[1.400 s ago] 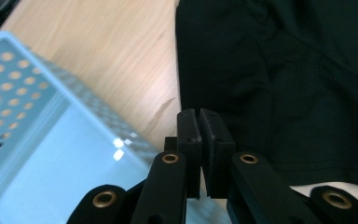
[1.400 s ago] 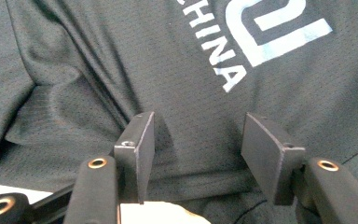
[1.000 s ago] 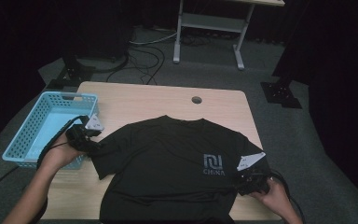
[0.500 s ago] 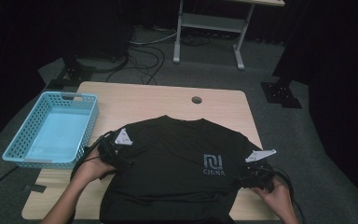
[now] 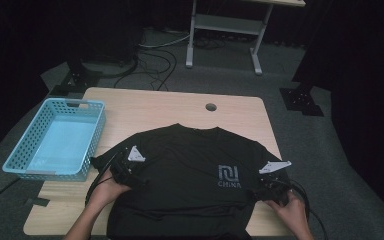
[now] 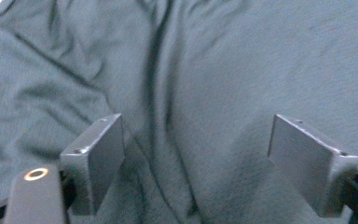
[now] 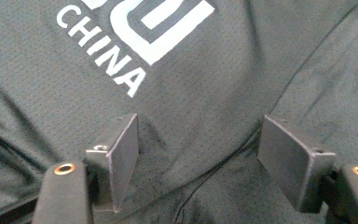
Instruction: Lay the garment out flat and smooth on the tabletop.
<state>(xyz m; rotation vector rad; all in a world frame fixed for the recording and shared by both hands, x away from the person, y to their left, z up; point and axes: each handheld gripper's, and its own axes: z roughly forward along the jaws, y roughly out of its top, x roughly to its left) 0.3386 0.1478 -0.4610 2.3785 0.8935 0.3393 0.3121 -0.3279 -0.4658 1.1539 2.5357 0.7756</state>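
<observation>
A blue basket (image 5: 55,145) sits at the table's (image 5: 155,105) left edge, then the left gripper (image 5: 132,172), jaws just opened wide over the black shirt (image 5: 190,195) spread at the near edge, then the right gripper (image 5: 270,182), likewise just opened, nothing pinched.

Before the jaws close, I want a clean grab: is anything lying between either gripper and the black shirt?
Nothing visible. The left gripper and right gripper both stand open right over the black shirt, with bare cloth between the jaws.

Black T-shirt (image 5: 190,190) hem cut off at the bottom edge, table (image 5: 170,105) beneath it hidden
</observation>
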